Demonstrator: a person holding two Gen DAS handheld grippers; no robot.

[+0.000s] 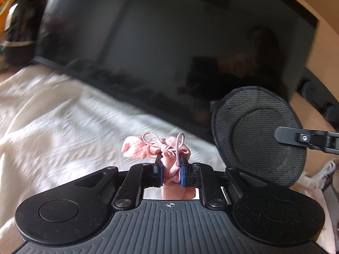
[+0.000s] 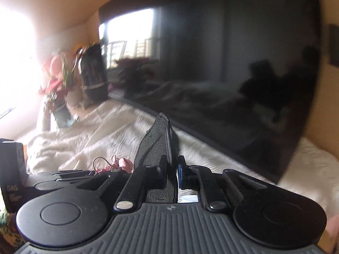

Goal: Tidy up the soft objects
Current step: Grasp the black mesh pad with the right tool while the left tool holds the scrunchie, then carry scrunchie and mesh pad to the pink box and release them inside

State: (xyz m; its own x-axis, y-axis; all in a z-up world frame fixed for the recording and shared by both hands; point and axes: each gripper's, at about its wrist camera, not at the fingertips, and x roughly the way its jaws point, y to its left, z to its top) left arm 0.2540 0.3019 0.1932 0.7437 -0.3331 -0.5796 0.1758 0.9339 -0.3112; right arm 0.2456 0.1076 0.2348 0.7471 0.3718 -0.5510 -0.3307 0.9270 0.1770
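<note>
Risk of the thin black mesh pad [image 2: 157, 148] slipping edge-on from the right claw [image 2: 172, 170], gripped only at its rim; likewise the pink pouch [image 1: 169, 169] sagging loose by its cord. Left claw [image 1: 171, 172] pinched shut on the pouch, right claw clamped on the pad, both above the white blanket [image 1: 53, 116], just right of the left claw.

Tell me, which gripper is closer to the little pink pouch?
Left. The left gripper is shut on the pink pouch, so they touch. The right gripper is off to the pouch's right, clamped on a black mesh pad instead.
</note>
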